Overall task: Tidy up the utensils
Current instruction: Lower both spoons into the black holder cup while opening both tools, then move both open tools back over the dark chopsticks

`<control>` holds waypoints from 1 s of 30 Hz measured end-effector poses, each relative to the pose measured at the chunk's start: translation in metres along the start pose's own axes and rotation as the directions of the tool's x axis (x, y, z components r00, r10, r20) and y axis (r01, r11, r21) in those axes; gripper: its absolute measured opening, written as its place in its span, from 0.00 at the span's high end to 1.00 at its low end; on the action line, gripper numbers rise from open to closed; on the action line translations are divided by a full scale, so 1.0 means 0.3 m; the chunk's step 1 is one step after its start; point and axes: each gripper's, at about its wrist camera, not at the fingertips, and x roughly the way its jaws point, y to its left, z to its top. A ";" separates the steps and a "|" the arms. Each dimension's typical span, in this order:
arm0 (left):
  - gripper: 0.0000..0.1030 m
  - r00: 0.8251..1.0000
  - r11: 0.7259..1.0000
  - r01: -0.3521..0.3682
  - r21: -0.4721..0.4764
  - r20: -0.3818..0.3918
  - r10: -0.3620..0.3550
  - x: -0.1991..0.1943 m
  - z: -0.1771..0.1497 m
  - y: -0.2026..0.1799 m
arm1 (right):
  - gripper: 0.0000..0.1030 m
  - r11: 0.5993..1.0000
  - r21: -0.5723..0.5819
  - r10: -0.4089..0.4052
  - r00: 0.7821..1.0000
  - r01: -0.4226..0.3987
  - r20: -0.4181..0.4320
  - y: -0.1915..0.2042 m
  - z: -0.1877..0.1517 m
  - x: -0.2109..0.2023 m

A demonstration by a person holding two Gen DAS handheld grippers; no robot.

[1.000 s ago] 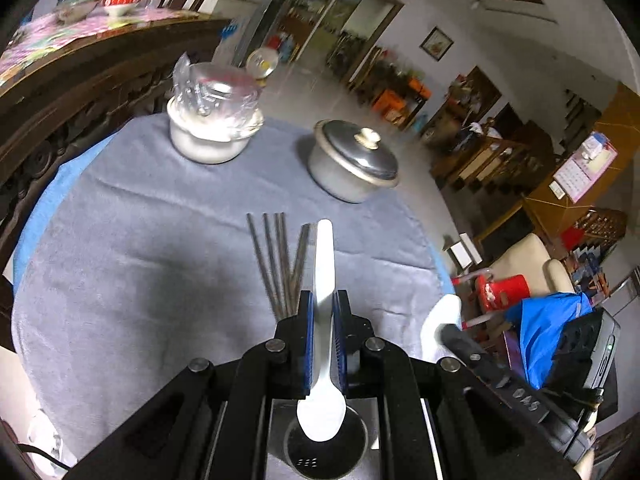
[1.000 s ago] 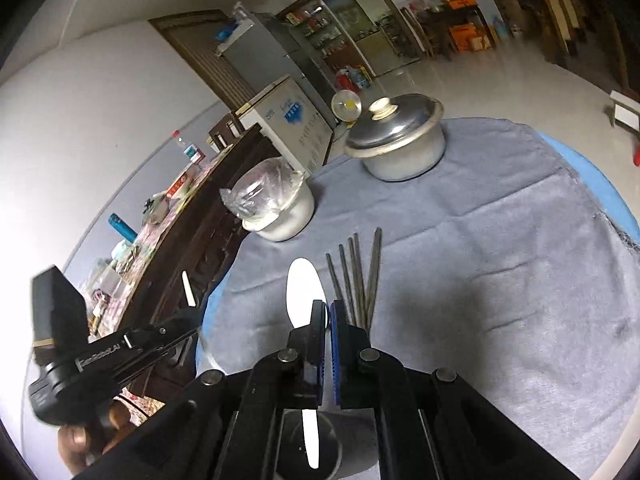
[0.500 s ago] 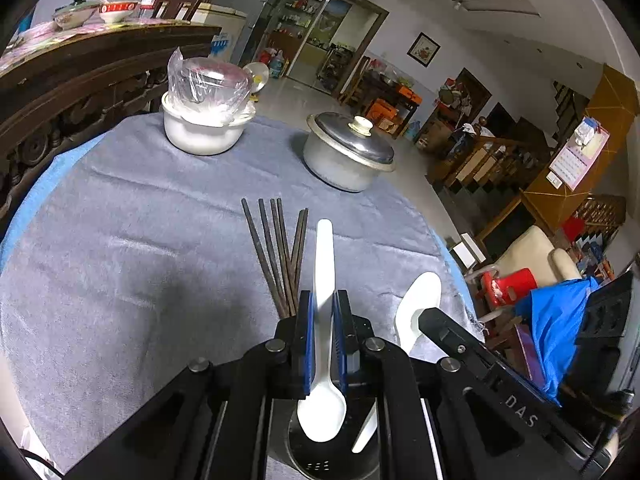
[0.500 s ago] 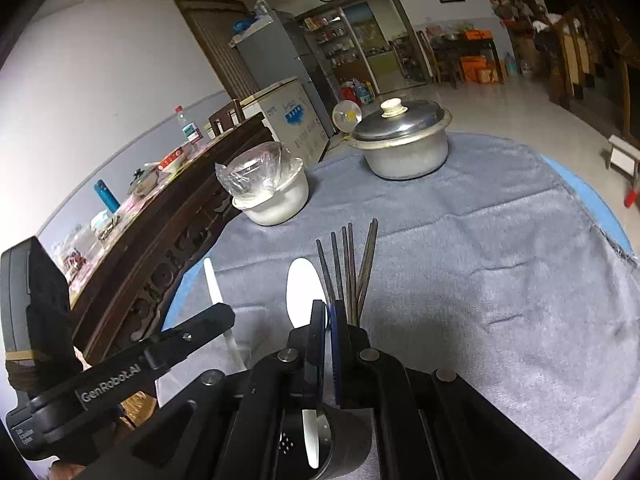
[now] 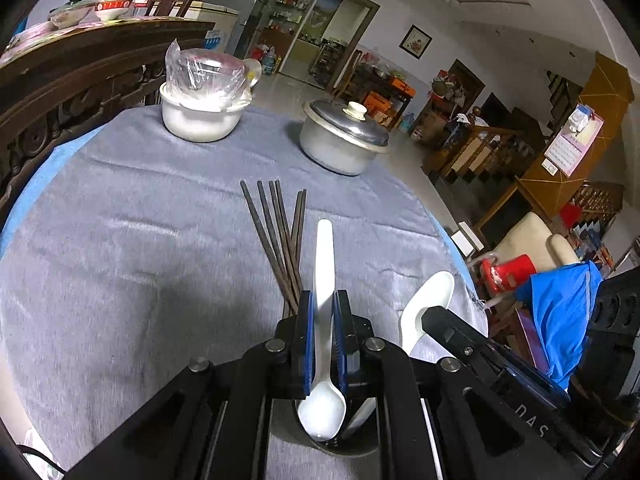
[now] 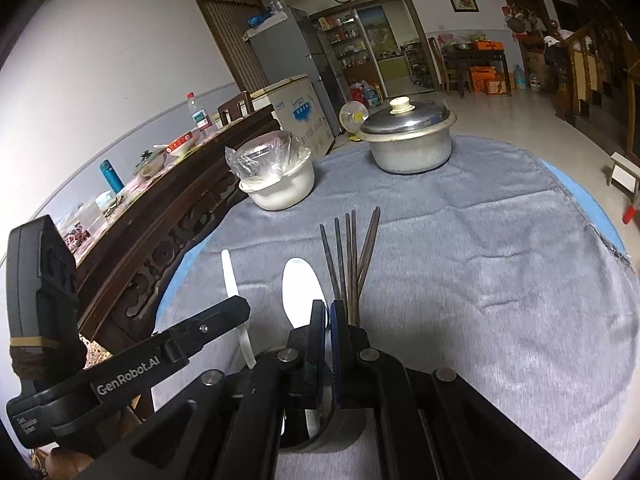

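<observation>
Grey cloth (image 5: 132,216) covers the round table across both wrist views, with a blue layer showing at its edge. At the upper left of the left wrist view stands a white bowl (image 5: 200,120) with a plastic-wrapped dish on top; to its right, well apart, sits a lidded metal pot (image 5: 340,148). Below these, at centre frame, a bundle of dark chopsticks (image 5: 280,236) fans upward out of a metal holder cup (image 5: 340,436) that stands at the bottom of the frame. Just right of the chopsticks, the left gripper (image 5: 322,312) has its blue-padded jaws pinching the stem of a white spoon (image 5: 323,264), whose bowl end hangs down into the mouth of the cup and whose handle points up toward the pot. Further right, the right gripper (image 6: 329,312) reaches in from the lower right of that view; in its own camera its jaws are pressed nearly together on the thin stem of a second white spoon (image 6: 300,292), bowl end raised beside the chopsticks, stem running down into the cup. A person's hand (image 6: 68,456) shows dimly at that view's lower left.
</observation>
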 end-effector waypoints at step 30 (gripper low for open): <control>0.63 0.997 0.997 0.061 -0.051 -0.042 -0.063 -0.108 -0.017 0.044 | 0.76 0.999 0.020 0.026 0.998 -0.025 -0.055 -0.001 -0.081 -0.055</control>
